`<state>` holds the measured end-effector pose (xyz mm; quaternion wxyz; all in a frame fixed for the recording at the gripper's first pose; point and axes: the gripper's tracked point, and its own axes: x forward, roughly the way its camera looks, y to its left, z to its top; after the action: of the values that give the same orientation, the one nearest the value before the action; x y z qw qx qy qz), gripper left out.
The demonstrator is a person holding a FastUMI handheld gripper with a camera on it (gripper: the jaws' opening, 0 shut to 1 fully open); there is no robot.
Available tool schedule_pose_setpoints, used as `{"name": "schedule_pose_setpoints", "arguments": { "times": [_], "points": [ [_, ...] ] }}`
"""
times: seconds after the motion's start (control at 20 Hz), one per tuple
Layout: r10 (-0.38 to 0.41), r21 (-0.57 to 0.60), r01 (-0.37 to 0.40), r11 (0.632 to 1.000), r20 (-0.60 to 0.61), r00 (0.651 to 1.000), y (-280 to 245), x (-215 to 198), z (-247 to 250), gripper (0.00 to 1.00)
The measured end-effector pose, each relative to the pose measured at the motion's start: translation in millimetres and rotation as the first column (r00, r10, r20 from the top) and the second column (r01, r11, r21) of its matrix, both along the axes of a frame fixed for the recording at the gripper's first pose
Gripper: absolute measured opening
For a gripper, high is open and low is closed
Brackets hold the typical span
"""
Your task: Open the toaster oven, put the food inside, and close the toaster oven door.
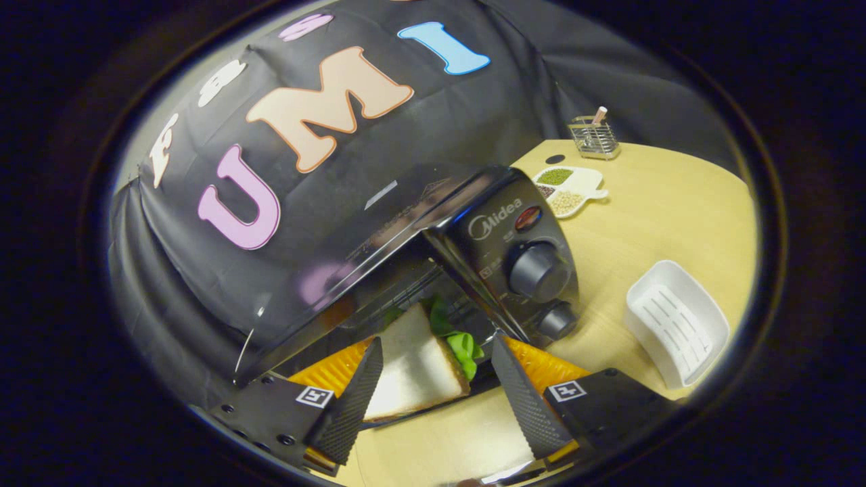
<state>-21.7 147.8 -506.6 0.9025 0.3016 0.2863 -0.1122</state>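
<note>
So the gripper was spread wide, holding nothing, with the sandwich between its fingers, poking out of the toaster oven. Past the oven sat an empty white tray, a divided dish of beans and a wire holder.

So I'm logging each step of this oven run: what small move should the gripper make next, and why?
Probably ease straight back and clear of the toaster oven. The sandwich seems to lie at the oven's mouth, between the fingers of the gripper, which stand apart from it, so it looks released. The glass door is open, and backing away would free the gripper to close it.
</note>
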Motion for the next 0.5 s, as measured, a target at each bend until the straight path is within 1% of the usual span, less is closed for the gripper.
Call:
{"name": "schedule_pose_setpoints", "arguments": {
  "times": [0.15, 0.3, 0.4, 0.5],
  "points": [
    [0.053, -0.009, -0.053, 0.999, 0.003, 0.999, 2.7, -15.5, 9.0, 0.99],
    [0.132, -0.014, -0.132, 0.991, -0.044, 0.99, 13.9, -41.9, 6.5, 0.99],
    [0.212, -0.017, -0.214, 0.977, -0.079, 0.974, 29.0, -64.7, 6.0, 0.99],
    [0.306, -0.023, -0.312, 0.95, -0.143, 0.941, 43.8, -91.1, 0.0, 0.99]
  ]
}}
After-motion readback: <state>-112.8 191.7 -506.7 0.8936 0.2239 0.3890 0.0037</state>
